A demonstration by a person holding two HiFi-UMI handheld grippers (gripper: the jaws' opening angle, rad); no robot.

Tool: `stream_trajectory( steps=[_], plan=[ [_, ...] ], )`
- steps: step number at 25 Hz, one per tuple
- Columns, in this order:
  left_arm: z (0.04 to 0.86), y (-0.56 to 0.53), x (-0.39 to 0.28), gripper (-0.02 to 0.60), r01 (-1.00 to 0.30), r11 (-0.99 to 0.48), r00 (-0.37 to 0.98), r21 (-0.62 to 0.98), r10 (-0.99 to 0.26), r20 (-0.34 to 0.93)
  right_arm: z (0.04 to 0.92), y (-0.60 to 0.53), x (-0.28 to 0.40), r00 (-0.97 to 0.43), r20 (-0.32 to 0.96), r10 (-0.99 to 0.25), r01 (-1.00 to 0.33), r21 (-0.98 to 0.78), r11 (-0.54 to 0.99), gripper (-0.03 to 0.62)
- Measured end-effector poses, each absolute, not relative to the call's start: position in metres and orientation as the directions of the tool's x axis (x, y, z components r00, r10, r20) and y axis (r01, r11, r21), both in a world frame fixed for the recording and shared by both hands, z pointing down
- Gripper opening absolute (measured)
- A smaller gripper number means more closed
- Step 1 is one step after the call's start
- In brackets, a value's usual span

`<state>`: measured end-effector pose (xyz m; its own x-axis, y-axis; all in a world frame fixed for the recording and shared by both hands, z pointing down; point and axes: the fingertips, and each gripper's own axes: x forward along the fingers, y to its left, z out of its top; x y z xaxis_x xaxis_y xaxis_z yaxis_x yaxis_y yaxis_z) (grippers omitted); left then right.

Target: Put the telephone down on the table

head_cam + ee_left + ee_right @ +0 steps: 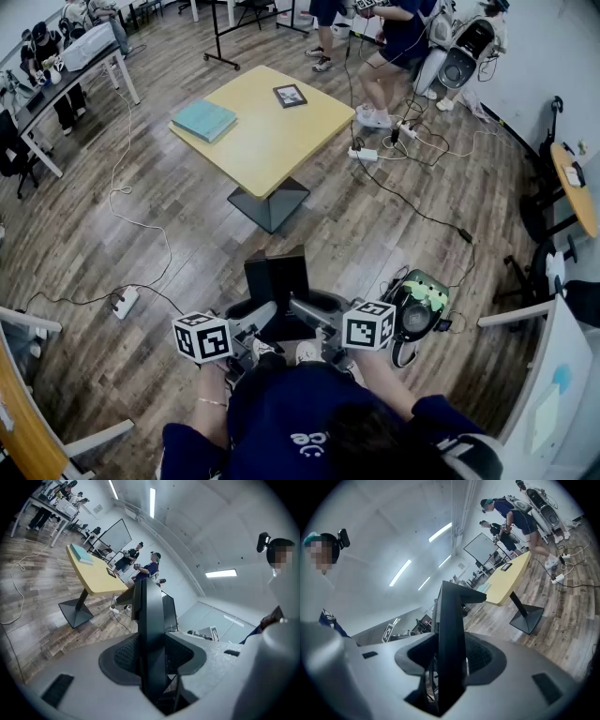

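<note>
Wood-plank floor point(84, 244) is seen across an open workroom, with loose cables and a white power strip point(125, 302) lying on it. A yellow table point(281, 141) on a dark pedestal stands well ahead of the person, near the middle of the head view. A teal book point(203, 119) lies near its left corner and a small dark frame point(290, 95) near its far edge. Several people are seen beyond the table and at a long desk at the far left.

The telephone point(277, 277), a flat black slab, is held in the air low in front of the person, well apart from the table and above the floor. It is taken from both sides: the left gripper point(255, 319) meets it from the left and the right gripper point(311, 309) from the right, each with its marker cube nearest the body. A green and black object point(419, 305), whose kind cannot be told, sits on the floor just beside the right gripper.

In the left gripper view the slab is seen edge-on and upright, and the fingers point(123, 654) are clamped against its two faces, with the table visible beyond at the left. In the right gripper view the same slab is seen edge-on, slightly tilted. That gripper's fingers point(483, 657) are likewise pressed onto both faces, and the table is visible beyond at the upper right.
</note>
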<state>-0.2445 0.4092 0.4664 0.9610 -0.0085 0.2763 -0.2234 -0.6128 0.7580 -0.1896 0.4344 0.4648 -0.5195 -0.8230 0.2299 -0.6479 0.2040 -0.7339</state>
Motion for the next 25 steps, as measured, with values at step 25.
stream_trajectory(
  steps=[25],
  plan=[
    [0.465,0.31,-0.233,0.166,-0.166,-0.624,0.97,0.764,0.035,0.24,0.46,0.338,-0.179,-0.461,0.177,-0.87,-0.657,-0.727,0.2,0.192]
  ],
)
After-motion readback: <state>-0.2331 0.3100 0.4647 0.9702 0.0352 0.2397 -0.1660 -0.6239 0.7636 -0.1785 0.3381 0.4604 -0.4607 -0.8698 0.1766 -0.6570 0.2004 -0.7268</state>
